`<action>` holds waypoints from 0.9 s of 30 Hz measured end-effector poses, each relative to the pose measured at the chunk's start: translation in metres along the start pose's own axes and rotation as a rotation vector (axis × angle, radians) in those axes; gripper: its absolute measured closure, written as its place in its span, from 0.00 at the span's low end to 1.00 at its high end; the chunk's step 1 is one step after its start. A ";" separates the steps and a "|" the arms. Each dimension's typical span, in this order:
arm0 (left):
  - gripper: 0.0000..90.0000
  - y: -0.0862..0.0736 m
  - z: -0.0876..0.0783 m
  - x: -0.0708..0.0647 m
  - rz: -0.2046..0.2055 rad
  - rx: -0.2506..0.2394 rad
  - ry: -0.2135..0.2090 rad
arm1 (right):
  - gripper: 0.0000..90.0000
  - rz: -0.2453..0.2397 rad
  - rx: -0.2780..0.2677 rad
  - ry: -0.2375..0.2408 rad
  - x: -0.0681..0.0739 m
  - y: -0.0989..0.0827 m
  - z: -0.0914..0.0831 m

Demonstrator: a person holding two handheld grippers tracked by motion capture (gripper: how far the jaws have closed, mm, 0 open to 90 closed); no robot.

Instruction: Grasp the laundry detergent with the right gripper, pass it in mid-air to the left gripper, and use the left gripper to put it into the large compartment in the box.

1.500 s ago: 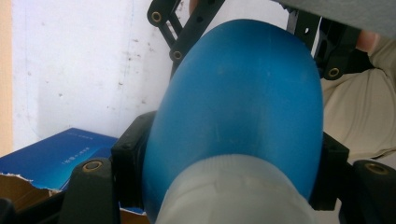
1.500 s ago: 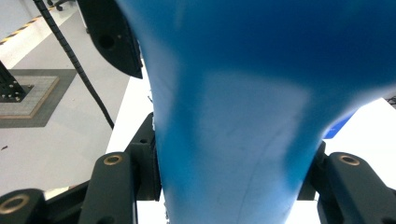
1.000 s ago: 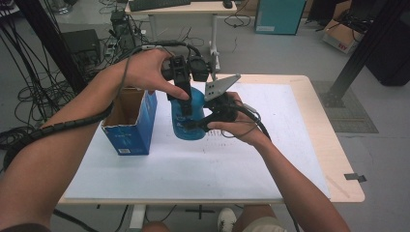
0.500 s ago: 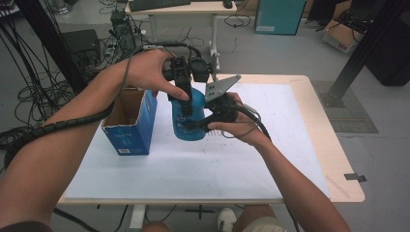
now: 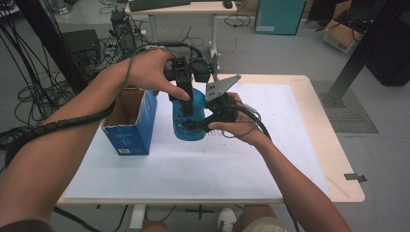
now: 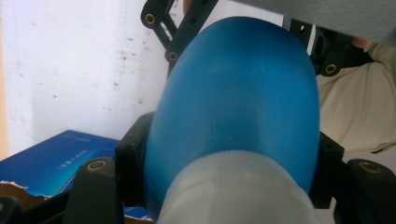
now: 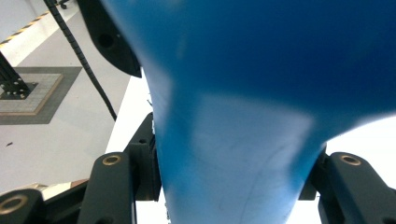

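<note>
From the high view, the blue bottle (image 5: 187,123) stood on the white tabletop (image 5: 193,164), just beside an open blue box (image 5: 129,126). The left tool (image 5: 186,104) clamped its top and the right tool (image 5: 193,126) its lower body, hiding much of it.

In the left gripper view the bottle (image 6: 238,107) blocked most else.

In the right gripper view it was blurred, cut off above.
</note>
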State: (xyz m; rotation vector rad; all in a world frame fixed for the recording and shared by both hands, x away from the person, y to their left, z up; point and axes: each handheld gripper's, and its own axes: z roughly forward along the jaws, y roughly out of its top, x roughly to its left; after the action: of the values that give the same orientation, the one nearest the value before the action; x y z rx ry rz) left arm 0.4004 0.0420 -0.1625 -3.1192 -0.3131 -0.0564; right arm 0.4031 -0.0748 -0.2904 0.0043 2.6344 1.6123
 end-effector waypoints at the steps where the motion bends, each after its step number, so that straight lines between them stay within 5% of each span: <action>1: 0.39 0.000 0.000 0.000 -0.002 -0.002 -0.003 | 0.47 0.003 0.000 0.001 0.000 0.000 0.000; 27: 0.40 0.003 0.002 -0.002 0.002 0.011 0.002 | 0.47 -0.012 -0.012 0.012 -0.002 -0.003 0.001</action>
State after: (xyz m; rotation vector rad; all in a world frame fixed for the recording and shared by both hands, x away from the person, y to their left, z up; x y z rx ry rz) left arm 0.3991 0.0386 -0.1641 -3.1089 -0.3085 -0.0572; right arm 0.4055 -0.0750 -0.2937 -0.0215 2.6285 1.6300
